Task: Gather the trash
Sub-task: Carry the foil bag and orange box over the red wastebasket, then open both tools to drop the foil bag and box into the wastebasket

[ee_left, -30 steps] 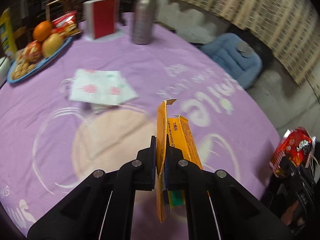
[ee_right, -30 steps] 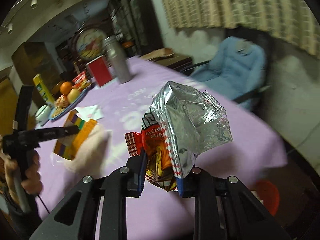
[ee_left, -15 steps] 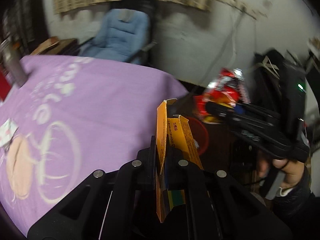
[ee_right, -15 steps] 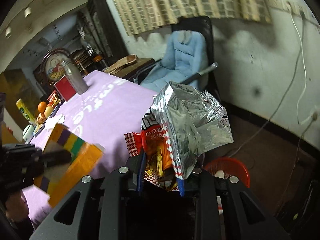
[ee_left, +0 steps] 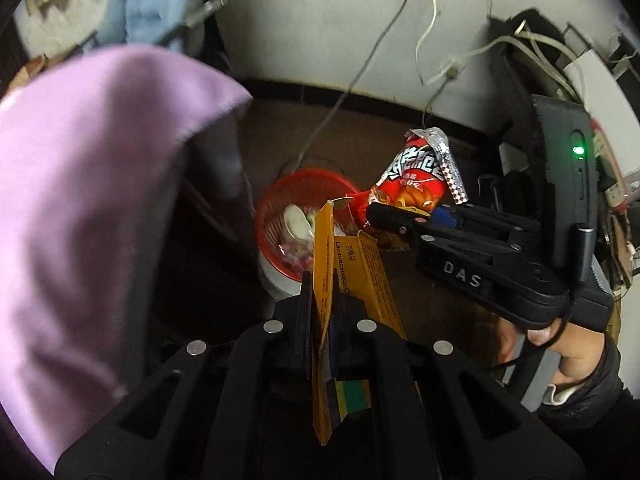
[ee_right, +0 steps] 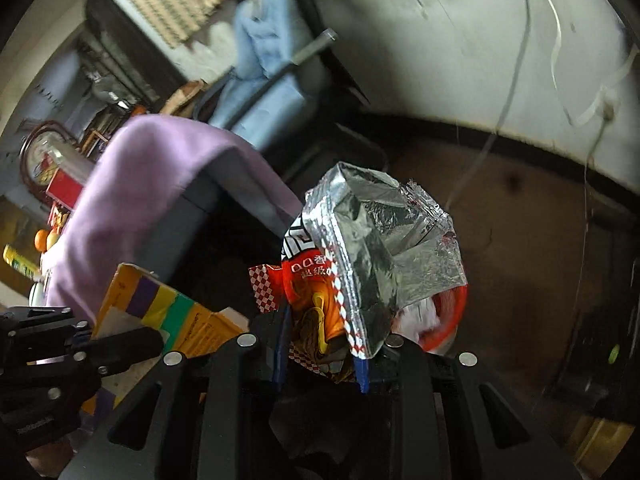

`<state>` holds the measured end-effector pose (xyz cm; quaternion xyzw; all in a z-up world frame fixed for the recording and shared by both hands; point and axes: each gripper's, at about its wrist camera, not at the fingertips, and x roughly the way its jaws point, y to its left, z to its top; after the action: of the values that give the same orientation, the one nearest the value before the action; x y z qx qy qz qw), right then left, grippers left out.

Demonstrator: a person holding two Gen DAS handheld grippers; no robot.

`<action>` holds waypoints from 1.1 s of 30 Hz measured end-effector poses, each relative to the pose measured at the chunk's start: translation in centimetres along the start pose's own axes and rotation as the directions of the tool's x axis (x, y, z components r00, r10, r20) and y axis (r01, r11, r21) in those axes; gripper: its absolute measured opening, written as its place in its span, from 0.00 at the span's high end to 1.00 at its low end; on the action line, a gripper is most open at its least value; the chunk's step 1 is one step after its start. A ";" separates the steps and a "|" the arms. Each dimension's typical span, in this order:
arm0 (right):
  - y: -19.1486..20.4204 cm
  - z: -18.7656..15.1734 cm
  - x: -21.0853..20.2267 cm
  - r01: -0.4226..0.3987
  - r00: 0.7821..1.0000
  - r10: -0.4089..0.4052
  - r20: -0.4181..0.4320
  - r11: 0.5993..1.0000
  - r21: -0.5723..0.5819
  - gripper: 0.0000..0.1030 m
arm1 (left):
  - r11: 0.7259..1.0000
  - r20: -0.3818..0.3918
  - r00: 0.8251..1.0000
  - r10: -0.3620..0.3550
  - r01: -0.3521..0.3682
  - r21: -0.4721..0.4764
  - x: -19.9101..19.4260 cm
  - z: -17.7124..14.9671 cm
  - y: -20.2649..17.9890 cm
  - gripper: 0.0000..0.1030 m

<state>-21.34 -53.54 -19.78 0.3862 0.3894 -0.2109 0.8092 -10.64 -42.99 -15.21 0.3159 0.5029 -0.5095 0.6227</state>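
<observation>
- The left hand-held gripper (ee_left: 322, 312) pinches a flattened yellow carton (ee_left: 348, 276) edge-on between its pressed-together jaws; the carton's top flap stands open above them.
- In the right wrist view the same carton (ee_right: 160, 312) shows purple, yellow and green stripes, with the left hand-held gripper (ee_right: 120, 348) clamped across it at lower left.
- The right hand-held gripper (ee_right: 320, 356) pinches a red snack bag (ee_right: 316, 300); the bag's torn-open top shows its silver foil lining and spreads wide above the jaws.
- From the left wrist view, the right hand-held gripper (ee_left: 384, 216) reaches in from the right with the snack bag (ee_left: 420, 180) sticking up from it; a hand (ee_left: 560, 344) in a dark sleeve grips its handle.
- A red bin (ee_left: 276, 216) stands on the dark floor below both grippers, with white and coloured scraps already inside.
- In the left wrist view the carton's top edge overlaps the bin; the snack bag is just to the right of the bin's rim.
- In the right wrist view only a part of the bin's rim (ee_right: 456, 316) shows, behind the foil.
- The bench (ee_left: 80, 200), draped in a purple cloth, fills the left side; the bin sits just off its corner.
- A blue chair (ee_right: 260, 80) stands against the wall beyond the bench.
- White cables (ee_left: 428, 20) hang down the wall behind the bin.
</observation>
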 end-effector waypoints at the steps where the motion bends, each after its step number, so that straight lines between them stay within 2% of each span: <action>1: -1.0 -0.3 0.8 -0.002 1.000 0.002 -0.020 1.000 0.024 0.75 | 1.000 -0.025 1.000 -0.007 0.007 0.005 1.4 0.3 -0.2 0.93; 8: -5.2 -0.3 4.9 0.020 0.996 -0.009 -0.093 0.993 0.120 0.75 | 1.000 -0.135 0.991 -0.004 0.004 -0.001 9.0 2.6 0.0 0.93; 12: -7.2 -0.1 8.5 0.026 0.990 -0.003 -0.142 0.987 0.160 0.76 | 0.999 -0.190 0.981 -0.032 0.023 -0.047 13.1 4.0 1.3 0.93; 17: -9.3 0.8 13.4 0.053 0.978 -0.010 -0.211 0.979 0.196 0.76 | 0.998 -0.221 0.975 0.015 -0.029 -0.062 17.5 4.9 2.2 0.93; 23: -10.4 2.1 17.3 0.065 0.965 0.000 -0.263 0.969 0.238 0.70 | 0.992 -0.282 0.958 0.040 -0.073 -0.107 20.3 4.5 3.5 0.92; 24: -10.8 2.2 17.8 0.057 0.964 0.018 -0.265 0.961 0.271 0.60 | 0.990 -0.281 0.959 0.033 -0.071 -0.125 20.7 4.4 3.8 0.90; 25: -11.1 2.2 18.1 0.045 0.963 0.037 -0.267 0.955 0.294 0.44 | 0.988 -0.276 0.961 0.027 -0.068 -0.141 20.9 4.5 4.0 0.88; 26: -11.5 2.3 18.5 0.033 0.962 0.059 -0.267 0.944 0.328 0.38 | 0.984 -0.268 0.963 0.016 -0.063 -0.169 21.0 4.5 4.3 0.87; 27: -11.8 2.3 18.7 0.027 0.962 0.073 -0.263 0.933 0.358 0.34 | 0.983 -0.266 0.964 0.012 -0.061 -0.176 21.1 4.8 4.3 0.80; 30: -12.1 2.2 18.8 0.012 0.962 0.102 -0.253 0.911 0.413 0.31 | 0.984 -0.244 0.970 0.001 -0.045 -0.175 20.8 5.2 4.1 0.42; 31: -12.4 2.2 18.5 0.012 0.963 0.101 -0.248 0.908 0.418 0.31 | 0.985 -0.215 0.977 0.017 -0.054 -0.166 20.2 5.3 4.1 0.39; 33: -12.5 2.3 18.0 0.014 0.966 0.094 -0.240 0.910 0.414 0.31 | 0.986 -0.208 0.978 0.011 -0.045 -0.162 19.6 5.3 4.2 0.37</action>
<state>-17.35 -63.74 -38.86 0.5798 0.4285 -0.2203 0.6570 -5.51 -52.77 -32.73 0.3211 0.6008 -0.4216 0.5985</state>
